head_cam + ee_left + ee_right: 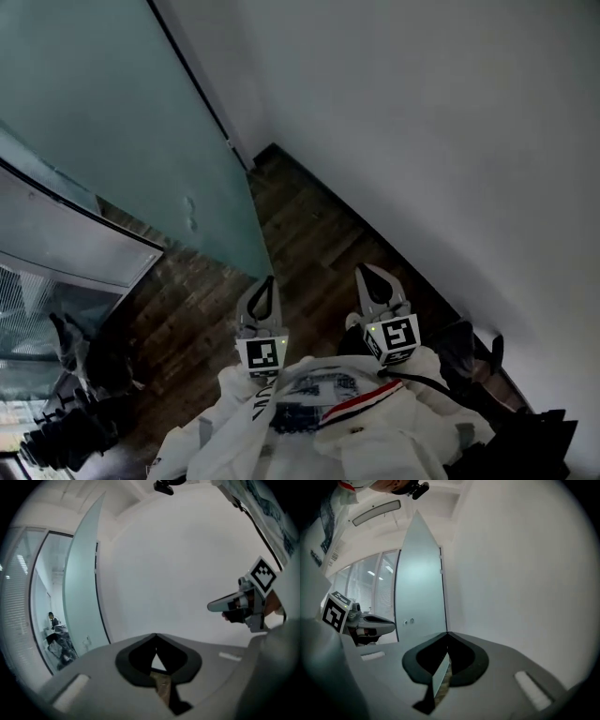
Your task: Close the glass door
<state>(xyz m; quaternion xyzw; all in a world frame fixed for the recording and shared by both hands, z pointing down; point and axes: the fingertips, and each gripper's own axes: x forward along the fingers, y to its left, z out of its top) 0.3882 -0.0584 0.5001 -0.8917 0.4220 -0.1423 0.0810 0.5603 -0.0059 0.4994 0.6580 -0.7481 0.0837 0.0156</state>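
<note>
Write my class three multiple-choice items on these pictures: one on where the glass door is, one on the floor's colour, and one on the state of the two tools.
1. On which side of the person is the glass door?
A. left
B. right
C. behind

2. What colour is the floor?
A. white
B. dark brown
C. red

3. How do the left tool and the right tool stand?
A. both wide open
B. both shut, holding nothing
C. both shut on a handle

Answers:
1 A: the head view shows the glass door at the left and a white wall at the right.
2 B: the floor is dark brown wood in the head view.
3 B: each tool's own view shows its tips together with nothing between them.
</note>
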